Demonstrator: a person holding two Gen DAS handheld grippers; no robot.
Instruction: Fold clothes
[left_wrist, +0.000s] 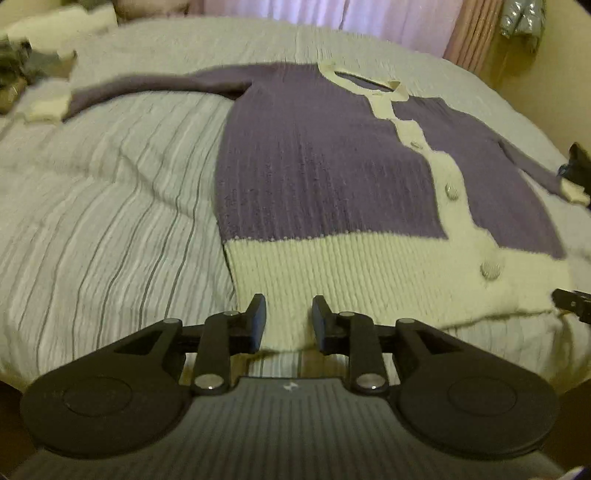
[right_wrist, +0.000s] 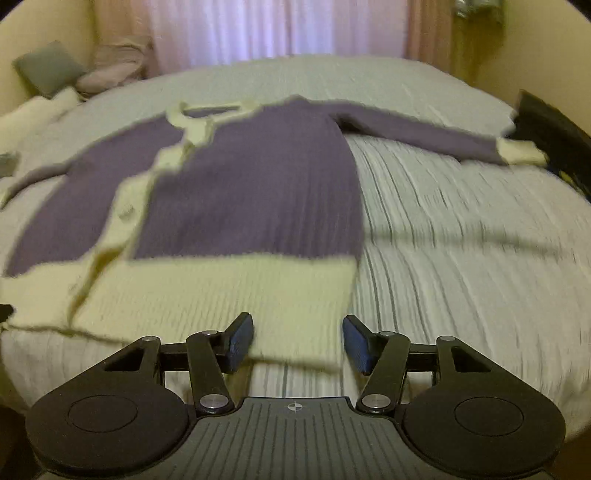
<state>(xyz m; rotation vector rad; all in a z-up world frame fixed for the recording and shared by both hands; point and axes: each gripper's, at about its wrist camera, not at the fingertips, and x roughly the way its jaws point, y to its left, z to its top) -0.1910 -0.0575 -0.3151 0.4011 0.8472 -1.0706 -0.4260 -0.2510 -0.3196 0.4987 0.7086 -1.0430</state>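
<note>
Both tools hang released over the near edge of the bed (left_wrist: 110, 206), nothing between their pads. We see our left tool (left_wrist: 289, 321) with its jaws narrowly apart, poised above the cream hem band at the cardigan's (left_wrist: 317, 155) left lower corner. Our right tool (right_wrist: 297, 341) stands wider, over the hem band at the other lower corner; whether the pads touch the knit we cannot tell.

We find the cardigan spread flat, front up, on the striped bedcover, purple with cream hem, placket, collar and cuffs. Its collar (left_wrist: 362, 79) points toward the curtains (right_wrist: 280, 33) at the far side. Buttons (left_wrist: 451, 192) run down the placket. One sleeve (left_wrist: 147, 86) stretches out to the left, the other sleeve (right_wrist: 424, 133) reaches right, its cream cuff near the bed's edge. Pillows (right_wrist: 110, 66) lie at the far left corner.
</note>
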